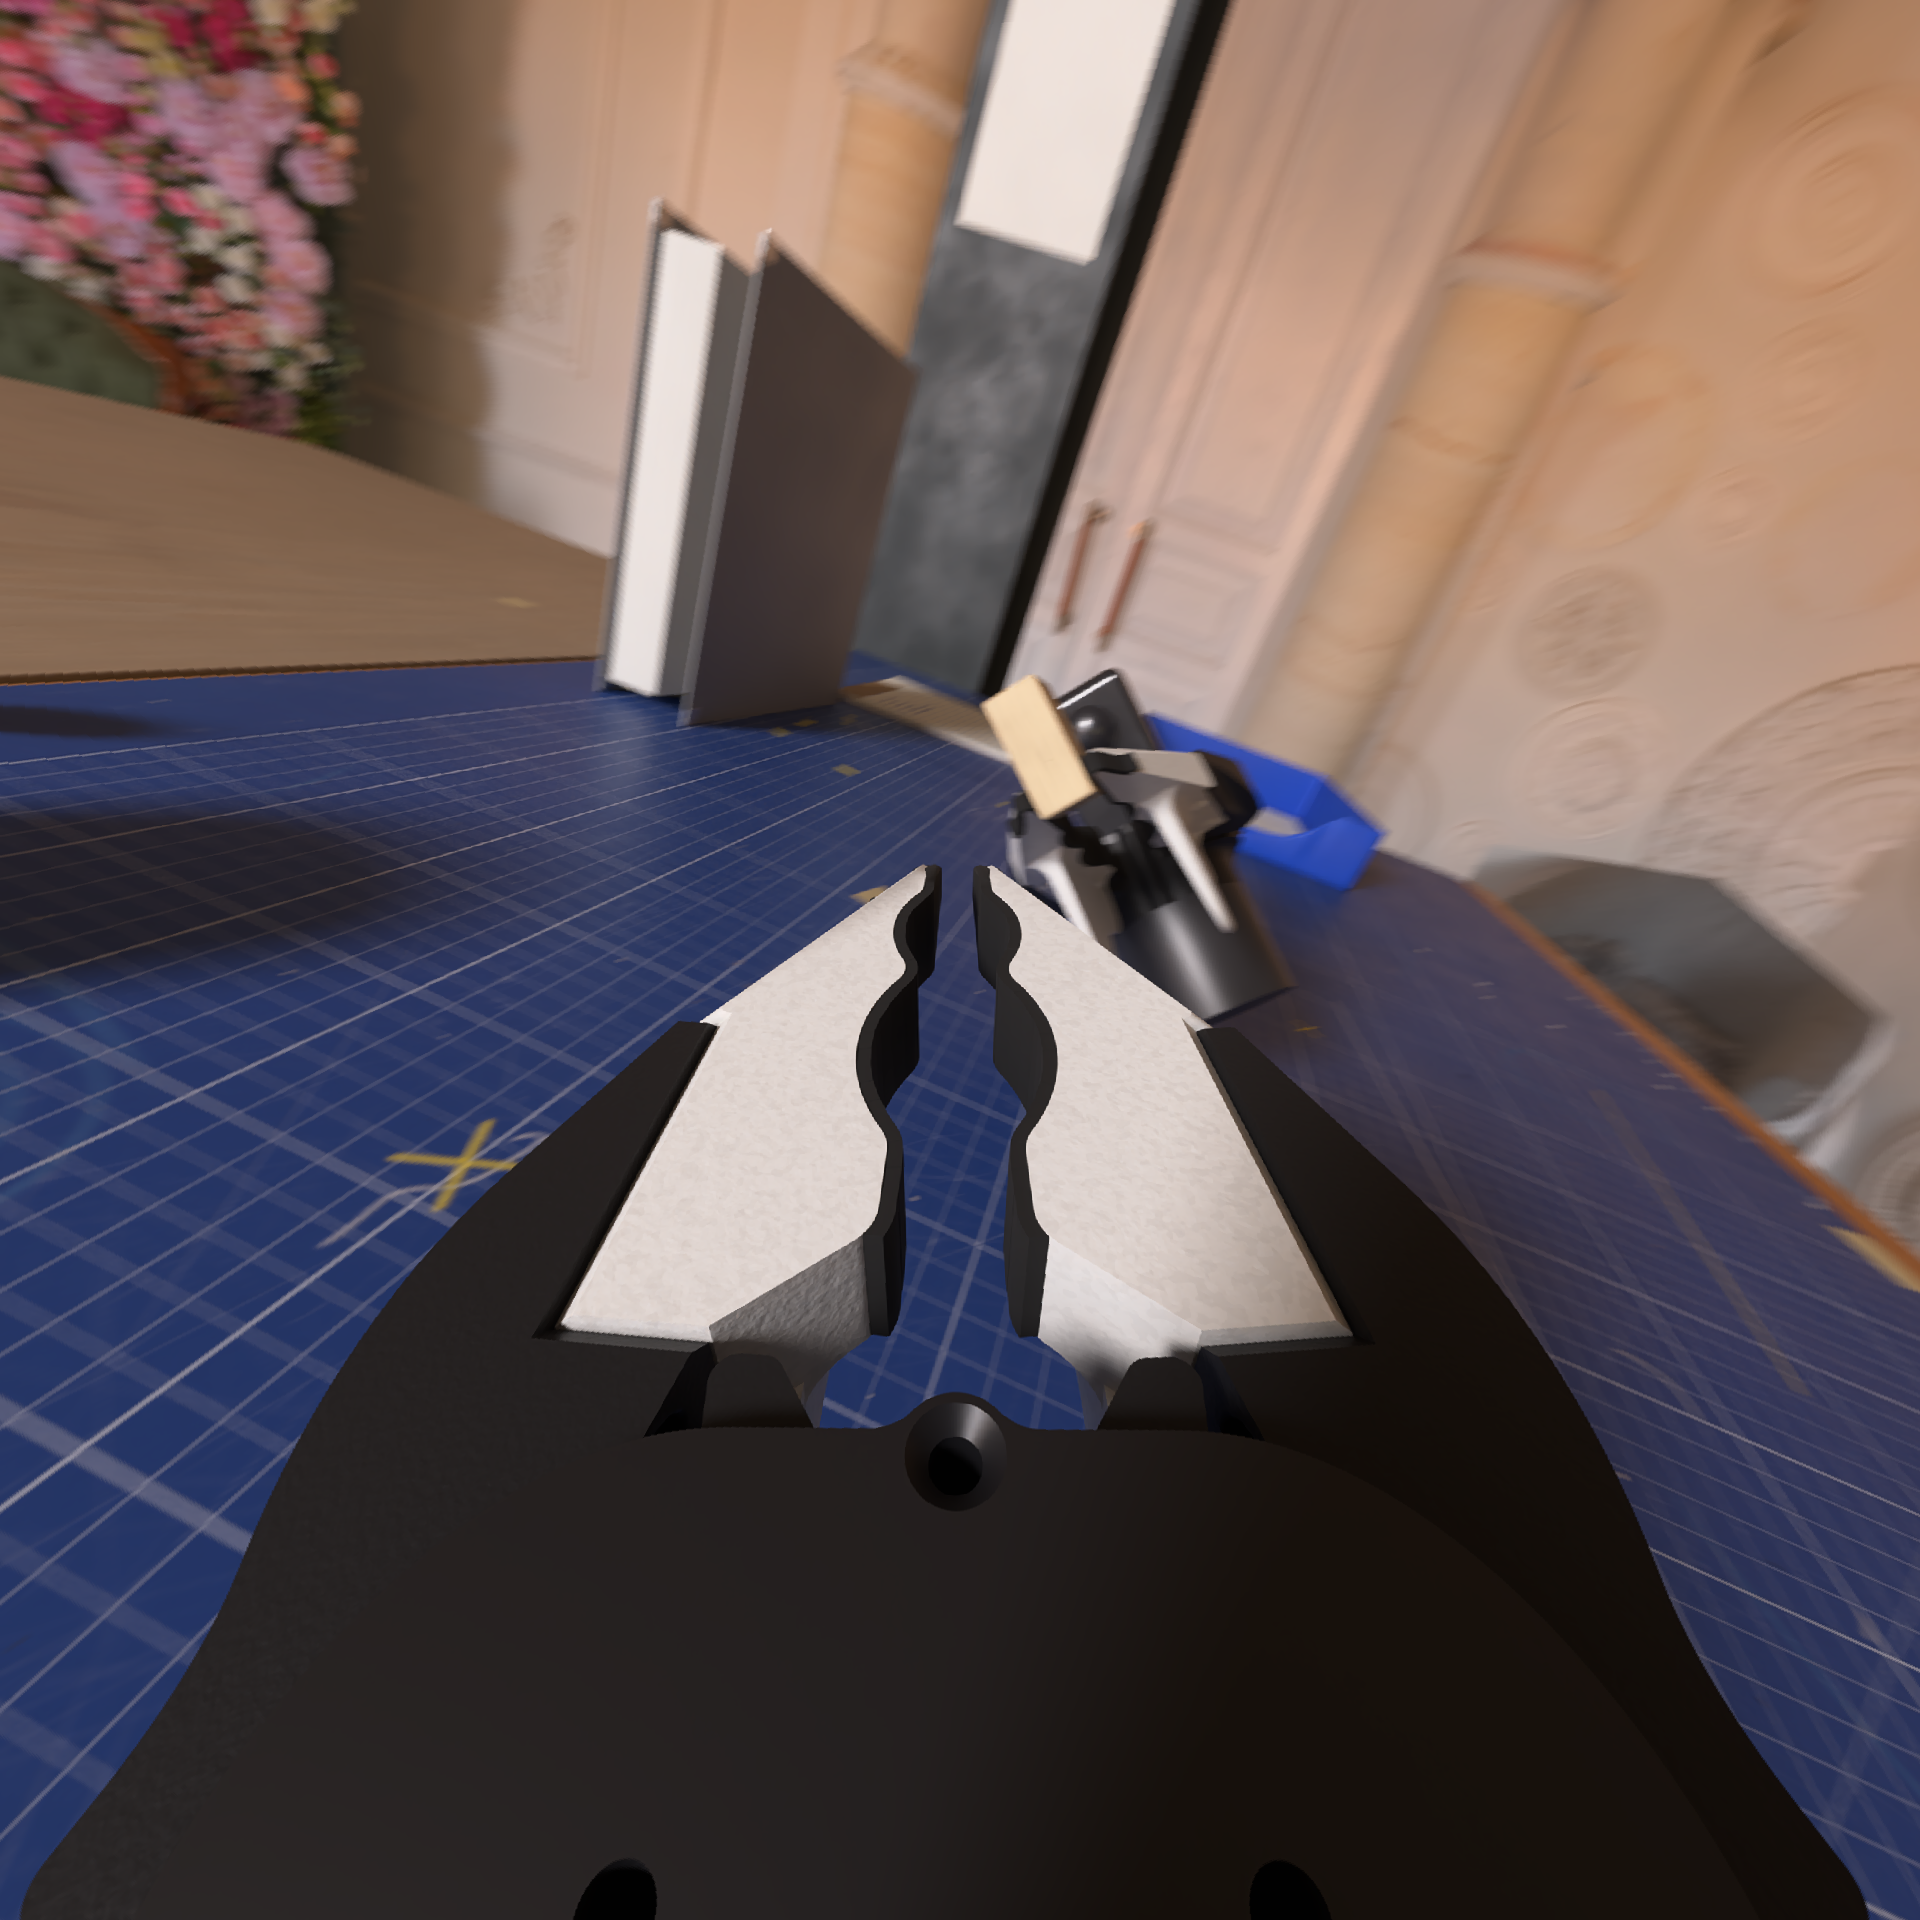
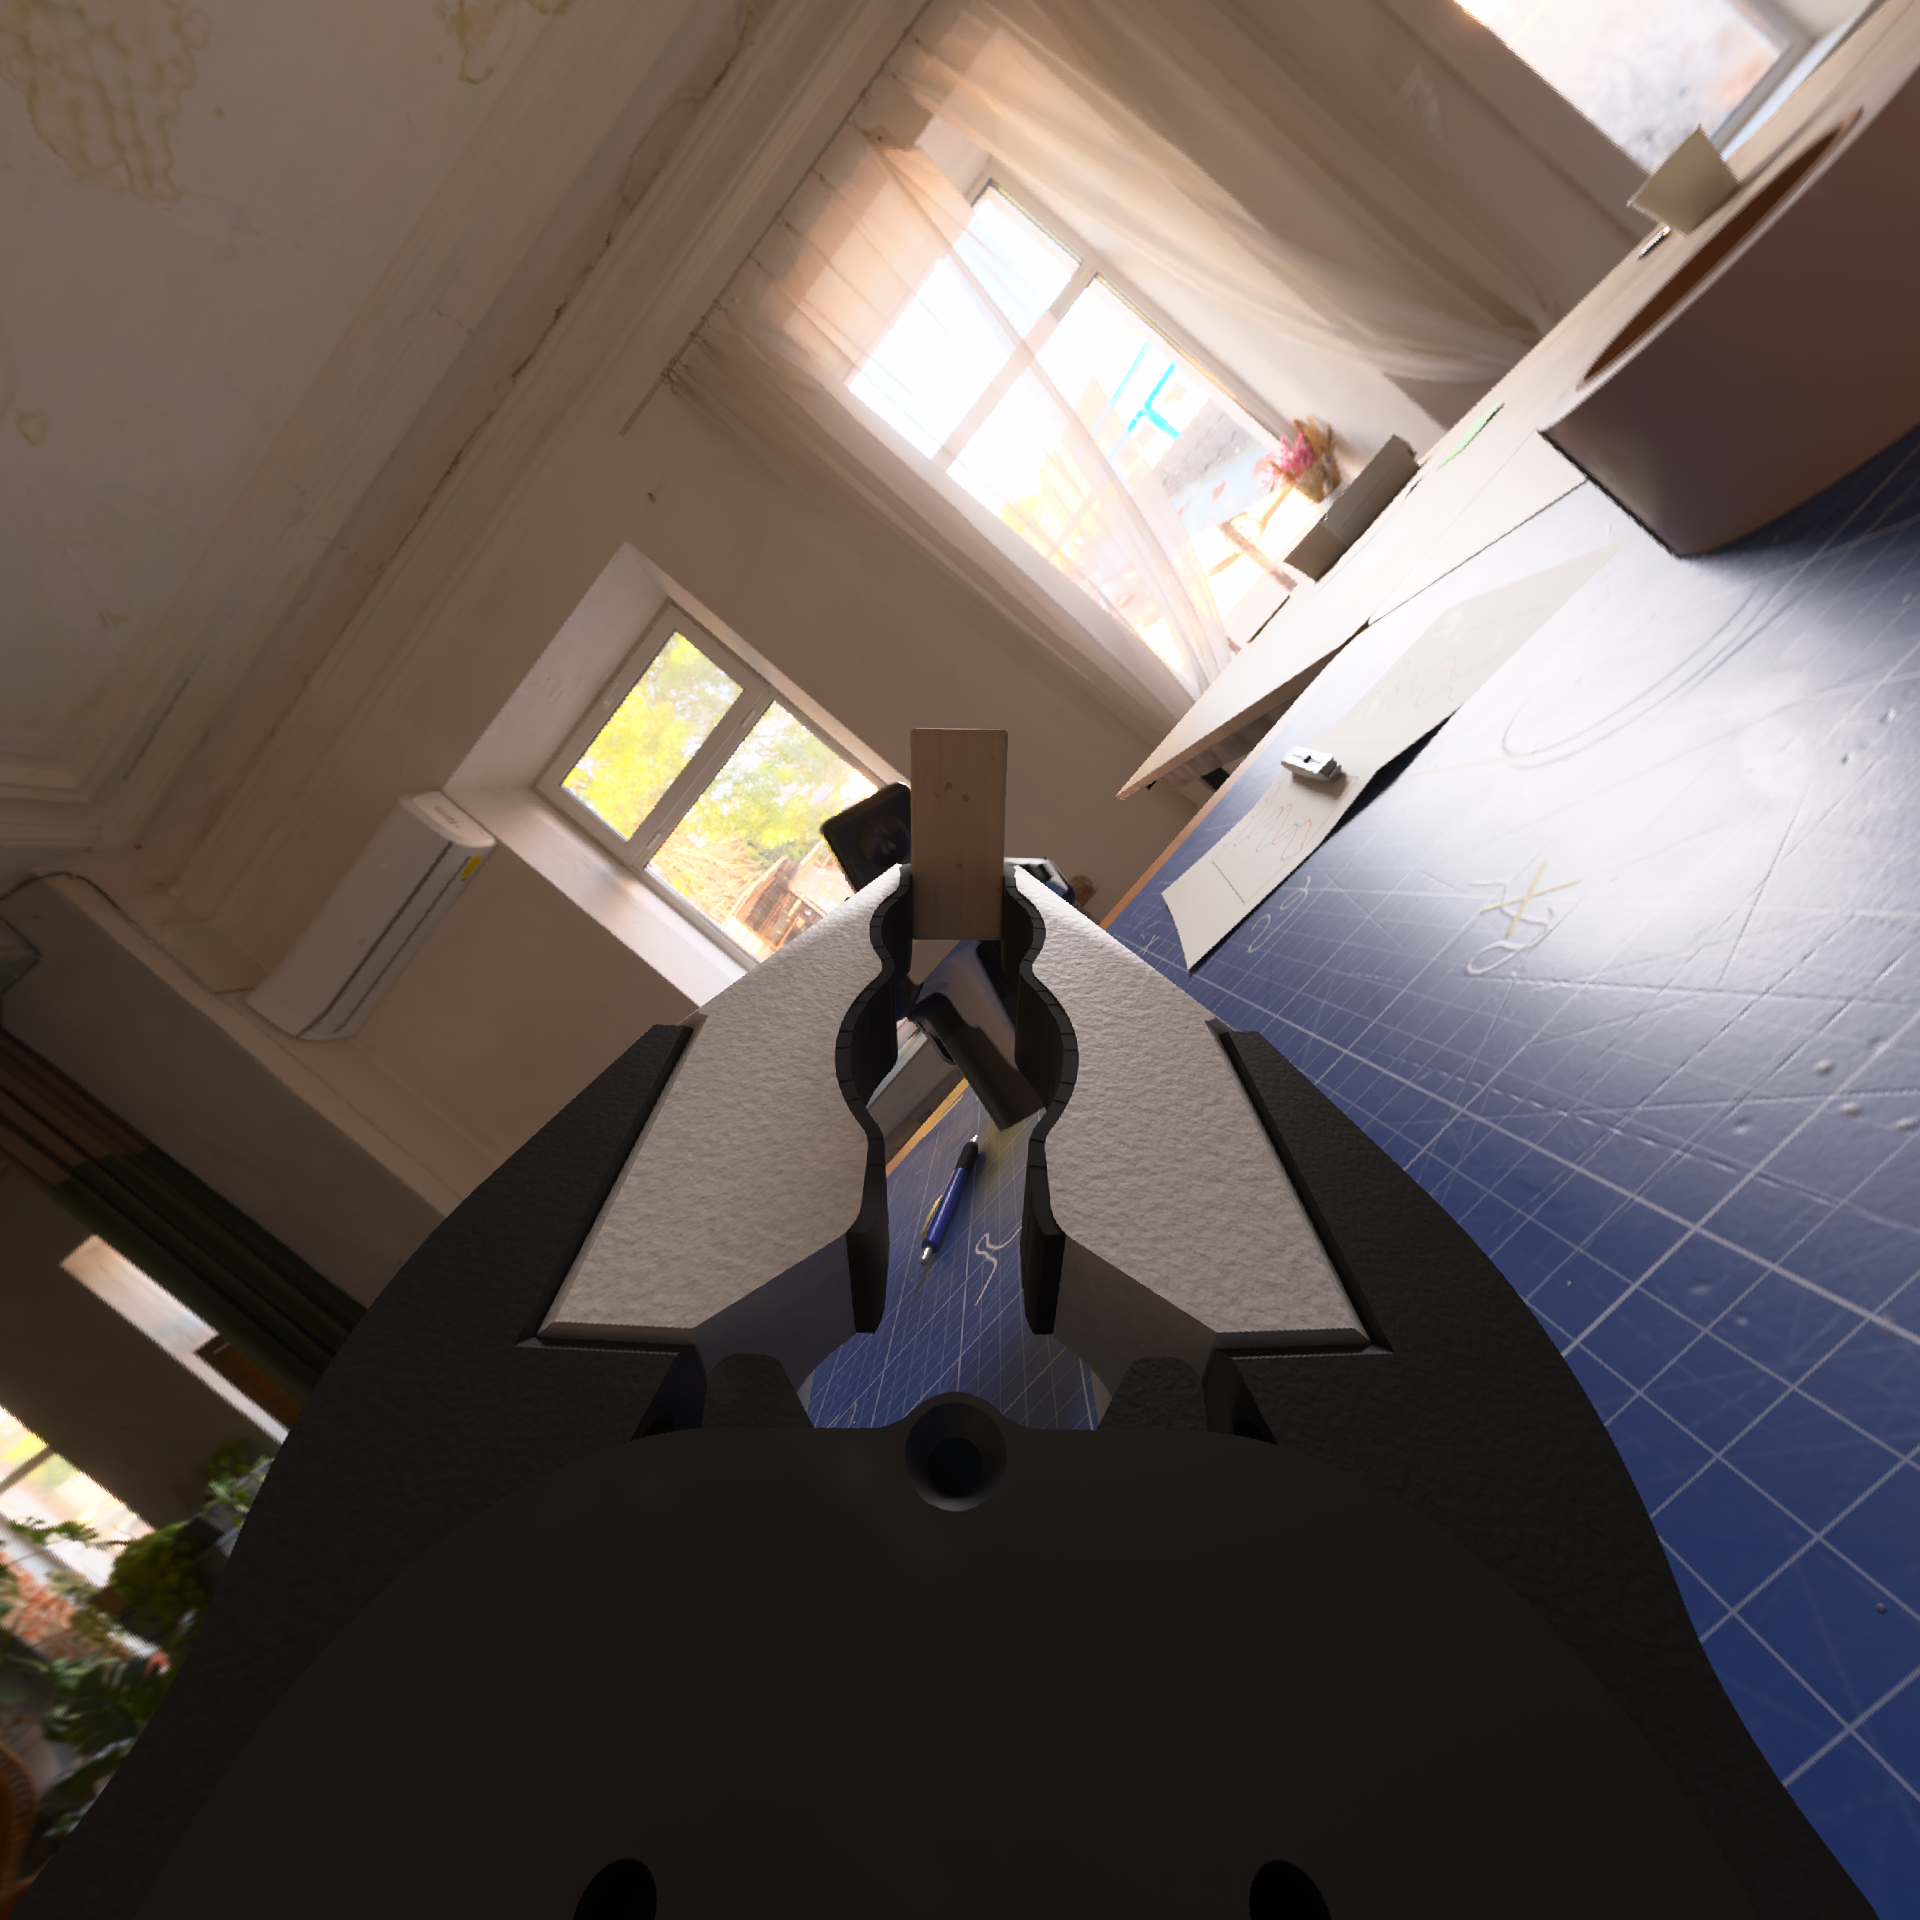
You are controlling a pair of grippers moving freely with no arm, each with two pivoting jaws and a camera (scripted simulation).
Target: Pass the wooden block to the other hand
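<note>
The wooden block [image 2: 958, 831] is a small pale rectangular piece, pinched at its lower end between the tips of my right gripper [image 2: 958, 904], which is shut on it and holds it up in the air. In the left wrist view the block [image 1: 1039, 758] and the right gripper [image 1: 1091, 805] show ahead and a little to the right, above the blue mat. My left gripper [image 1: 956, 888] is shut to a narrow slit and empty, with its tips short of the block. Part of the left gripper [image 2: 971, 1039] shows between the right fingers.
A blue cutting mat [image 1: 416, 935] covers the table. A white book [image 1: 665, 468], a grey folder [image 1: 800, 499] and a dark binder [image 1: 987, 395] stand at the far edge. A blue bin [image 1: 1320, 831] sits behind the right gripper. A pen [image 2: 951, 1195], papers [image 2: 1403, 727] and a cardboard box [image 2: 1766, 364] lie on the mat.
</note>
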